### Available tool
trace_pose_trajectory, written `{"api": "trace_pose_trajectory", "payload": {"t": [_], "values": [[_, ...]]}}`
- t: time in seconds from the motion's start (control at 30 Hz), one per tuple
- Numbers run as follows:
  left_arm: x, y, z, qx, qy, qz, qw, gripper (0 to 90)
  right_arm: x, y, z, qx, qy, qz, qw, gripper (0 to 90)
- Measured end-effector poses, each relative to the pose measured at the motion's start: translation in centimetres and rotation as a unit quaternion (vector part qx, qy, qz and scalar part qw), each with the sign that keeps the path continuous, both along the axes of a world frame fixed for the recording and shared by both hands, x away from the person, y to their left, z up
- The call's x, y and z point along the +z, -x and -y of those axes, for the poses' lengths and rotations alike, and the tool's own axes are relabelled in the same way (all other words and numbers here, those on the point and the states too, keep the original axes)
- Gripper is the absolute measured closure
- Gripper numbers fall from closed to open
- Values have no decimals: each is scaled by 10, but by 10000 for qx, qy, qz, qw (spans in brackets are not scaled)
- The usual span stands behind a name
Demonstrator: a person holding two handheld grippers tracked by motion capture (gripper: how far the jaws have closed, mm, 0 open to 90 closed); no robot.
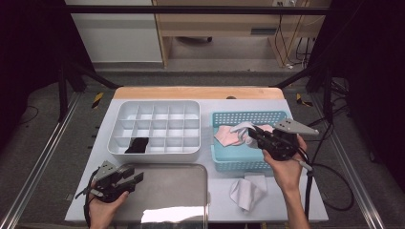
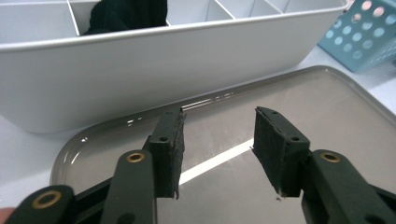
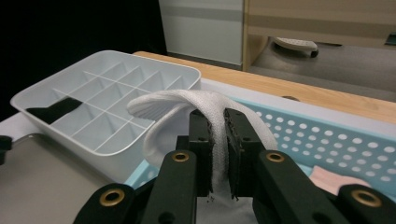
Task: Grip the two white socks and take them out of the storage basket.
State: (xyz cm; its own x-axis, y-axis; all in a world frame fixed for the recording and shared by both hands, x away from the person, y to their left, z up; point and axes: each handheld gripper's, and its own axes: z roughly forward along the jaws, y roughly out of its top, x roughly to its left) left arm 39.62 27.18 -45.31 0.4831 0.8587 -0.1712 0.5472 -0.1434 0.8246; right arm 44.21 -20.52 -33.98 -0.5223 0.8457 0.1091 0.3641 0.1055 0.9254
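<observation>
Socks: the right claw (image 3: 218,154) pinches a white sock (image 3: 205,109) tight over the blue basket (image 1: 237,118); left claw (image 2: 217,140), at 7 o'clock, gapes wide above the metal tray (image 2: 327,93).

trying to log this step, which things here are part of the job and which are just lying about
In use:
- right gripper, shut on white sock
- blue basket
- white divided box

Lying about:
- left gripper, open over metal tray
- white cloth

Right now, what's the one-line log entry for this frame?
right gripper: shut on white sock, over blue basket | left gripper: open, over tray | black sock: in organizer
</observation>
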Motion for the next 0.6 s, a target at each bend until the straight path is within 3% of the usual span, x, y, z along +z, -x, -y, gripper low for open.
{"api": "trace_pose_trajectory", "payload": {"t": [0.37,0.6], "values": [[1,1,0,-1,14,10,10000,553,-16,44,13,149,-168,4,9997,820],[6,5,1,-12,56,110,9999,546,-37,67,24,168,-225,-200,9994,818]]}}
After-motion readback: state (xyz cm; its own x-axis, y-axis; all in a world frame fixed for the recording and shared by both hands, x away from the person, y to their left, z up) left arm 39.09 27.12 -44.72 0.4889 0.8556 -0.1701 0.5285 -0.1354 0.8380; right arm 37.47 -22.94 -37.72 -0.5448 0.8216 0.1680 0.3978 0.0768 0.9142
